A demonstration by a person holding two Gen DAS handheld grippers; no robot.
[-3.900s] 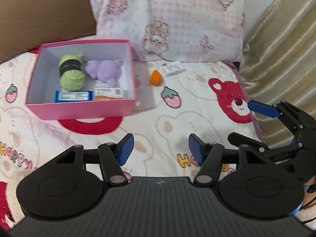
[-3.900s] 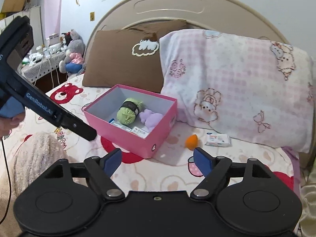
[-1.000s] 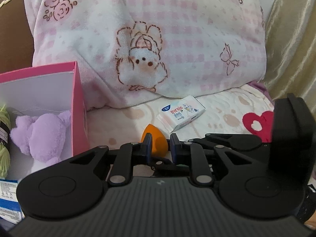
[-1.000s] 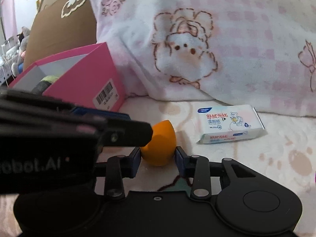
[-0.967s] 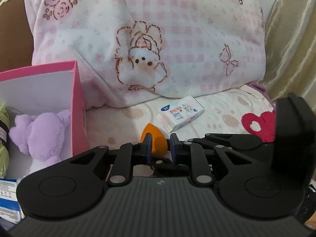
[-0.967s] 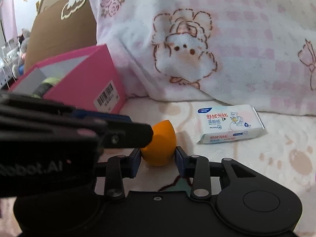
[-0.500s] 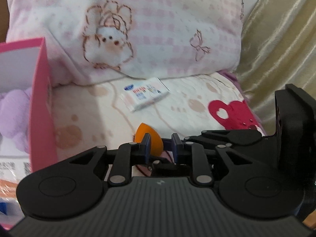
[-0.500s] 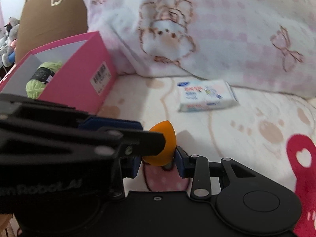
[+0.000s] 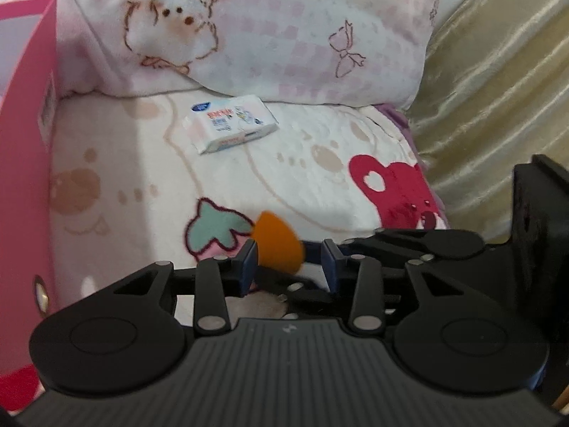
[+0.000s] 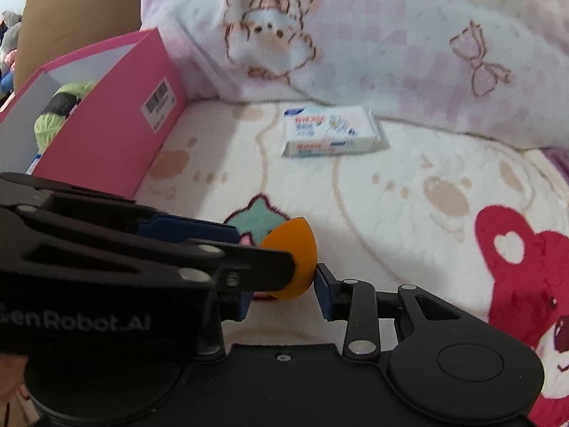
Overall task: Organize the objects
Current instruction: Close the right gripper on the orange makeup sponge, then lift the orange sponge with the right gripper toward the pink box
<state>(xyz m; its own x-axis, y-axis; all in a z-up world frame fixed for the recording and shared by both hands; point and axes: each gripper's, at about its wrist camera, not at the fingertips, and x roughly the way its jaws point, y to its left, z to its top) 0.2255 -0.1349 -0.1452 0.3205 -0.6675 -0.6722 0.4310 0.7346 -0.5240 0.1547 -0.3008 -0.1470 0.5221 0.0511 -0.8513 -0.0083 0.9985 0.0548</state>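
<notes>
Orange teardrop sponge [image 10: 293, 259] sits pinched between our right gripper [image 10: 284, 291] pads, above the blanket [image 10: 391, 213] and its strawberry print [image 9: 213, 229]. Our left gripper [image 9: 288, 267] has the sponge [image 9: 277, 245] between its fingers too, its jaws opening, the left pad close against it and a gap on the right side. Farther off, a wet-wipes pack [image 10: 330, 135] lies in front of the pink checked pillow [image 10: 355, 35]. To our left stands the pink box [image 10: 117, 131], a green yarn ball [image 10: 60, 110] inside.
</notes>
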